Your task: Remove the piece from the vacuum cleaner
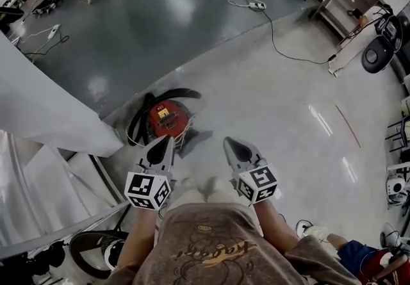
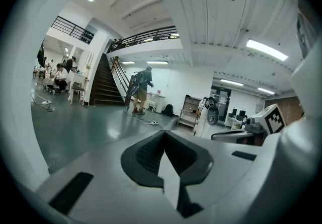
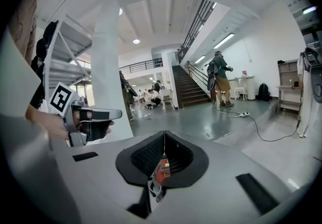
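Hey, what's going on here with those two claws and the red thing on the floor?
A person stands over a red vacuum cleaner on the floor, its black hose curled around it, with a claw in each hand. The left claw and right claw are both shut and empty, held above the vacuum and not touching it. Nothing is gripped yet.

Two tools (image 1: 169,140) (image 1: 228,143), one vacuum cleaner (image 1: 168,118)
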Motion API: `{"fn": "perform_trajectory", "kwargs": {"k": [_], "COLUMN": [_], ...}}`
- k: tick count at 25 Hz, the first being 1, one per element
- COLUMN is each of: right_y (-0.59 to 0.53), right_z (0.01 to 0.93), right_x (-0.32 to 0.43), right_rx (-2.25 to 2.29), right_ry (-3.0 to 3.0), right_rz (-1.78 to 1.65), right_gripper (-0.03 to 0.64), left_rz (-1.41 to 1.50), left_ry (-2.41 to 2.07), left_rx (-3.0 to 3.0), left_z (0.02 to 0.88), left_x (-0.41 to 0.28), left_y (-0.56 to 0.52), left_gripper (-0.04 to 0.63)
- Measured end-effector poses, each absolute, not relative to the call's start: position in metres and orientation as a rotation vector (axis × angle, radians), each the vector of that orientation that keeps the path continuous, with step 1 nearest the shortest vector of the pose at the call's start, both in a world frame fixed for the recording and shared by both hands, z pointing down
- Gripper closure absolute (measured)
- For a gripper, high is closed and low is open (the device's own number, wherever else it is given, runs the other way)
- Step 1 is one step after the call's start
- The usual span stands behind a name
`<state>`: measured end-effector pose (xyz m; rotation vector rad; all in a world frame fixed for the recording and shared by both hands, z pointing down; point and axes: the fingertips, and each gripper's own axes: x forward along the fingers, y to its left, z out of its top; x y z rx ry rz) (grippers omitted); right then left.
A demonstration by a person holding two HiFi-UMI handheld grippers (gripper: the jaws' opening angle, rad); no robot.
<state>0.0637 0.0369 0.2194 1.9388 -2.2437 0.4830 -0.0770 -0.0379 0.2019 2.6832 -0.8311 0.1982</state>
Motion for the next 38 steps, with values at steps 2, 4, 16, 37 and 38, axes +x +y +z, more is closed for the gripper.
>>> {"fn": "perform_trajectory", "kwargs": {"k": [2, 4, 16, 37, 38], "right_y": [0.034, 0.032, 0.017, -0.05, -0.049], "right_z": [0.219, 0.219, 0.227, 0.436, 0.457], "right_x": [0.066, 0.068, 0.082, 0.077, 0.076], "right_rx": [1.938, 1.934, 1.857, 1.185, 1.148], "right_ry": [-2.261, -2.277, -2.373, -2.309, -2.294], "right_rz": [0.487, 0.493, 0.566, 0.635, 0.635], "right_gripper": [0.615, 0.615, 0.379, 0.374, 0.374], "left_rz": [0.202, 0.195, 0.145, 0.595, 0.614], "left_ry": [-0.832, -0.835, -0.825, -0.67, -0.669], "left_rx": [2.681, 2.681, 2.633, 2.435, 2.418], "left_z": [0.202, 0.201, 0.207, 0.453, 0.472], "left_x": [-0.075, -0.073, -0.057, -0.026, -0.025], "left_y": [-0.04, -0.042, -0.049, -0.069, -0.066], "left_gripper": [0.593, 0.592, 0.286, 0.267, 0.267]}}
